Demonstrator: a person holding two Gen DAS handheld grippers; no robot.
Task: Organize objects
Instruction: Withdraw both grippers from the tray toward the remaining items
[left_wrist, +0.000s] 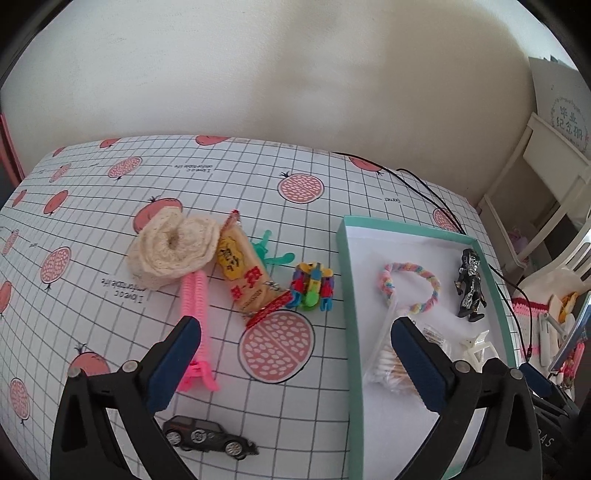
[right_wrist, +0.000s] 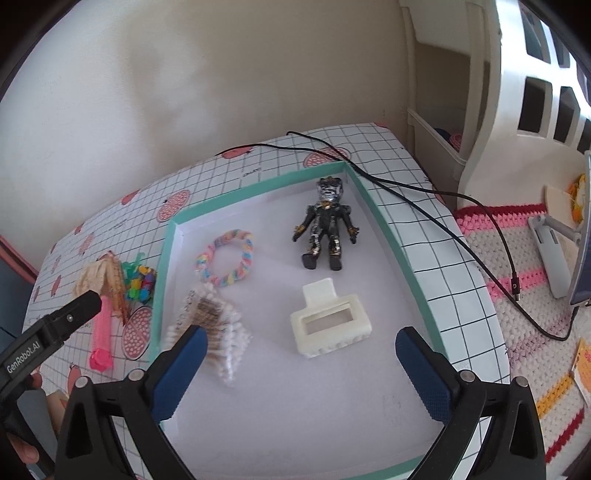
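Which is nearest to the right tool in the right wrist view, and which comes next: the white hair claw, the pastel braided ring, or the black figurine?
From the right tool:
1. White hair claw, just ahead between its fingers, mid-tray.
2. Pastel braided ring, farther, toward the tray's left side.
3. Black figurine, farthest, near the tray's back corner.

A grid-patterned tablecloth (left_wrist: 332, 177) printed with pink fruit covers the table, and a black cable (right_wrist: 424, 206) trails across its far corner. Beside the table lies a crocheted striped mat (right_wrist: 524, 258), next to what may be a white shelf unit (right_wrist: 517, 74).
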